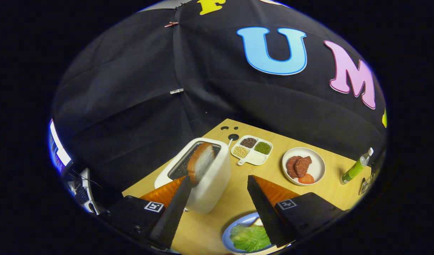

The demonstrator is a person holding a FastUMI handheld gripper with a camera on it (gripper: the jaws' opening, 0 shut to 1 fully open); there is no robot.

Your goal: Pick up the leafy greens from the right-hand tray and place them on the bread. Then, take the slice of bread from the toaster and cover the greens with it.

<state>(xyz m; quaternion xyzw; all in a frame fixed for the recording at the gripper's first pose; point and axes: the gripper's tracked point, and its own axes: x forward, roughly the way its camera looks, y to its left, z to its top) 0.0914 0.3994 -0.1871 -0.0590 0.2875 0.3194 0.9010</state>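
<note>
- Now, in the gripper view, the gripper [217, 179] has its jaws spread wide with nothing between them, above the table [234, 200]
- Bread slice [200, 163] stands tilted in the slot of the toaster [210, 184], just ahead of the left finger, its top clear of the slot
- It looks light, soft and crumbly; I judge a gentle pinch across the flat faces near the top is best
- Greens [249, 238] lie on a blue plate [228, 233] below the fingers, with a pale edge of bread beside them, so the greens seem placed
- Beyond the fingers, a divided tray [252, 158] holds beans or grains in three compartments, one empty
- A white plate [318, 166] carries meat and a tomato slice; a green bottle [355, 169] stands further right
</note>
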